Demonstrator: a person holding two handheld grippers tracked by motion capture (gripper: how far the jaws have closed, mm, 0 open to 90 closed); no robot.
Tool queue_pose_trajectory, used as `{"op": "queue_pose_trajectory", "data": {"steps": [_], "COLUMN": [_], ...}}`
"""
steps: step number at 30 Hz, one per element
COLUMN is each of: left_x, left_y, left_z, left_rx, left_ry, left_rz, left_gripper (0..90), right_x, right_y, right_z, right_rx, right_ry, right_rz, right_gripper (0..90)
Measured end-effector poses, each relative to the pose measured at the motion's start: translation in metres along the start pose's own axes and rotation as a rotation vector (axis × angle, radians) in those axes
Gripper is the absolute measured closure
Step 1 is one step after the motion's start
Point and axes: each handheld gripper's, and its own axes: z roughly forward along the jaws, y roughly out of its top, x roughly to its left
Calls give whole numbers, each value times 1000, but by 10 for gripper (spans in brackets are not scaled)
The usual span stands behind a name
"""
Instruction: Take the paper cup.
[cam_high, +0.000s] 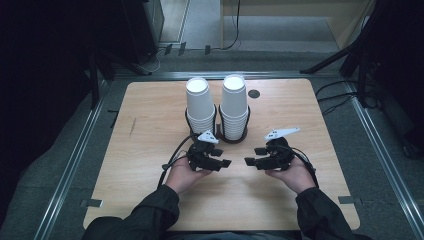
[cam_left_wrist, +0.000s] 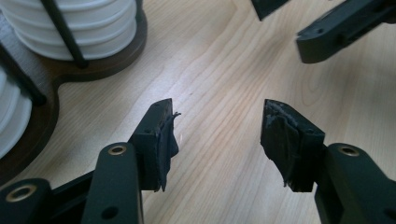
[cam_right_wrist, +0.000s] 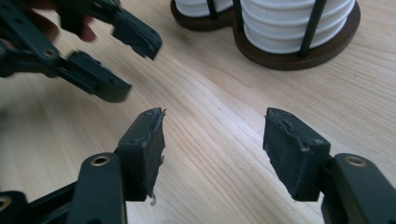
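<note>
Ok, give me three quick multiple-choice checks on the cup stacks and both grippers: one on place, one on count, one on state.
1. Where does the dark wooden holder with black wire posts stand relative to the two black two-jaw grippers?
A. Beyond them, toward the table's far edge
B. Between them and the person
C. Off the table

2. How many stacks of white paper cups does the holder carry?
A. One
B. Two
C. Four

3. What is between the left gripper's jaws?
A. A cup
B. A lid
C. Nothing, only bare light wood table

Answers: 1 A, the high view shows the holder past the left gripper and the right gripper. 2 B, a left stack and a right stack stand side by side. 3 C, the left gripper view shows the jaws apart over bare wood.
</note>
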Motion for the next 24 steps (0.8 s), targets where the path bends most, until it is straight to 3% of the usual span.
{"op": "queue_pose_trajectory", "data": {"steps": [3,6,8,9,12,15,18,24], "left_x": [1,4,4,3,2,3,5,5], "left_y": [2,4,4,4,5,6,5,7], "left_z": [-3,-2,-1,-2,-5,-8,-12,-28], "left_rx": [-18,-31,-15,-9,-25,-28,-38,-102], "left_ry": [12,-6,-2,13,4,8,13,39], "left_rz": [11,-14,-14,-7,-7,0,-8,13], "left_gripper": [441,457,465,465,471,475,491,514], "right_x": [1,0,-3,-3,-2,-2,-1,-2], "right_y": [1,2,0,0,-2,-2,1,4], "right_z": [-5,-7,-6,-6,-7,-8,-11,-15], "right_rx": [-38,-5,45,55,28,35,40,31], "right_ry": [25,23,55,56,71,66,48,28], "right_rz": [0,17,68,63,7,11,-30,-25], "right_gripper": [414,427,454,472,472,482,490,481]}}
